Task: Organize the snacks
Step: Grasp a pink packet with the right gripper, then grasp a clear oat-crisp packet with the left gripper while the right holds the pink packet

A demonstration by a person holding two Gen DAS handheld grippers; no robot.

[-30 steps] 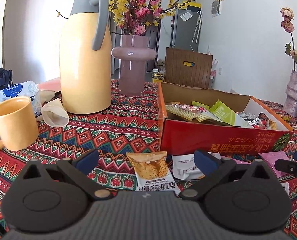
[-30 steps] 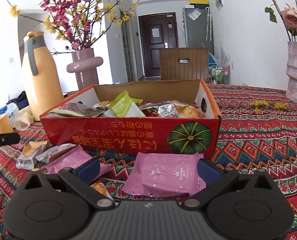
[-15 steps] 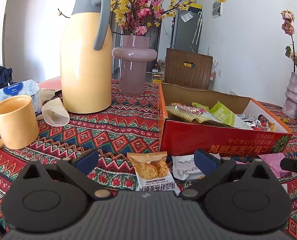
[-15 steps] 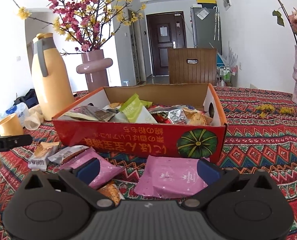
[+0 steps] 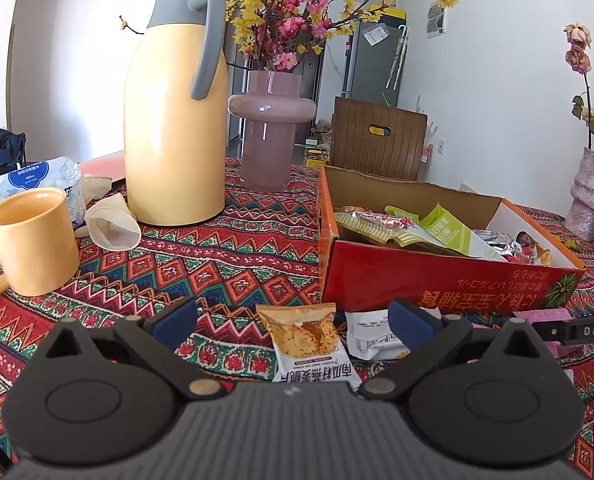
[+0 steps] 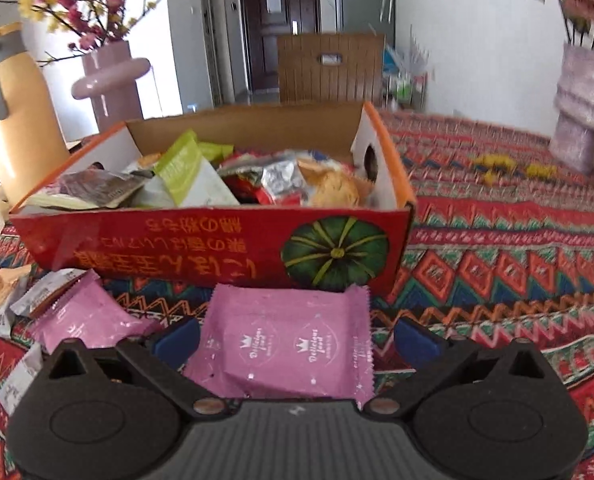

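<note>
A red cardboard box (image 5: 437,284) (image 6: 177,248) holds several snack packets. In the left wrist view my left gripper (image 5: 293,316) is open, and an orange oat-crisp packet (image 5: 303,334) lies on the cloth between its blue pads, with a white packet (image 5: 371,340) to its right. In the right wrist view my right gripper (image 6: 297,336) is open around a pink packet (image 6: 289,344) lying flat before the box. A second pink packet (image 6: 85,316) lies to its left. The right gripper's tip (image 5: 577,330) shows at the left view's right edge.
A yellow thermos jug (image 5: 173,128), a pink vase with flowers (image 5: 271,132), a yellow mug (image 5: 33,240) and a paper cup (image 5: 113,226) stand left of the box. Another vase (image 6: 581,116) stands far right. Patterned tablecloth (image 6: 497,248) covers the table.
The right gripper has moved forward and down, so the pink packet now lies between its pads. The left gripper has barely shifted.
</note>
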